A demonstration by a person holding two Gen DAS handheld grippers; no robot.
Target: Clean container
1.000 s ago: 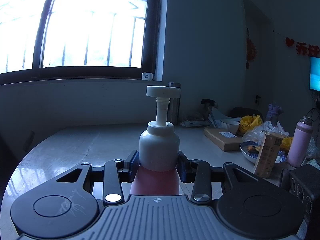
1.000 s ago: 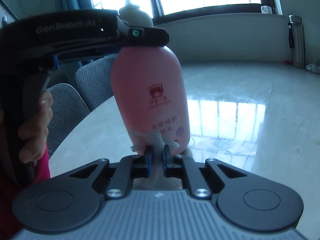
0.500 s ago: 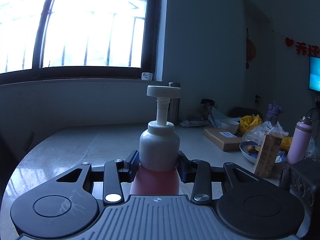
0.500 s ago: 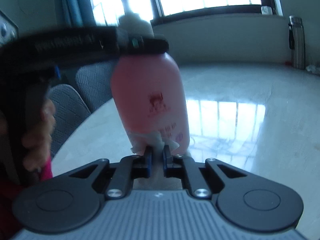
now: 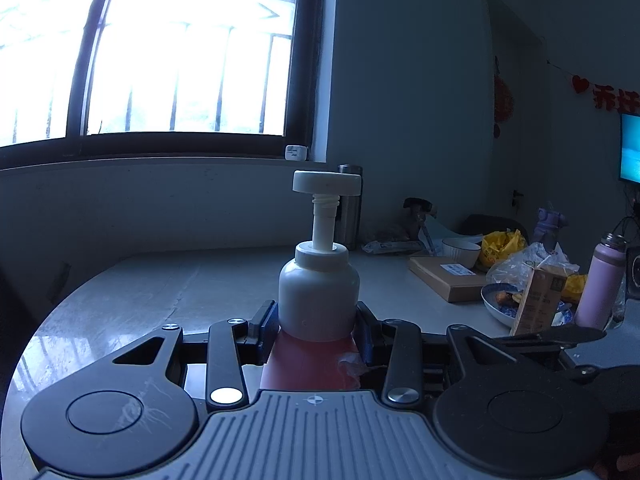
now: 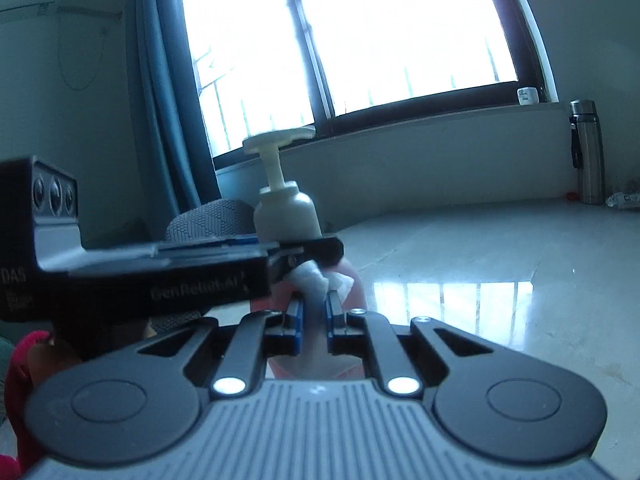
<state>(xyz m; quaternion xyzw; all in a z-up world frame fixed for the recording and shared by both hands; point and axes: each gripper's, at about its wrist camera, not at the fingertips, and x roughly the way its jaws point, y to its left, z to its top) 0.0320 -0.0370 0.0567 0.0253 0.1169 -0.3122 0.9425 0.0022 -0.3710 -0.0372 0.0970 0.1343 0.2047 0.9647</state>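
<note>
Plainly, the pink pump bottle (image 5: 308, 364) is standing at the near rim of the pale stone worktop (image 5: 168, 292), and the left gripper (image 5: 316, 320) is clamping it just under the white shoulder cap (image 5: 319, 296), one pad on each side. It is looking like a smooth plastic body, probably slippery where wet and likely to give a little under pressure, so the stiffer band below the cap is seeming the safest place to hold; the tall pump stem (image 5: 325, 220) and flat pump head (image 5: 326, 182) are looking too thin to bear a sideways pull. How full it is cannot be told, so its weight is staying a guess.

The right gripper (image 6: 314, 312) is pinching a crumpled white tissue (image 6: 320, 280), its jaws nearly together, and is pressing the wad against the bottle's upper side, right below the left gripper's finger.

The left wrist view is showing the grip symmetry, a scrap of the tissue at the bottle's right flank, and clutter well apart at the far right: a cardboard box (image 5: 448, 276), a patterned bowl (image 5: 500, 304), a lilac flask (image 5: 600, 280). The right wrist view is giving instead the tissue's contact point, the person's hand in a red sleeve (image 6: 24, 364) at the left edge, a grey chair back (image 6: 208, 224) behind the bottle, and a steel thermos (image 6: 588, 152) by the wall.
</note>
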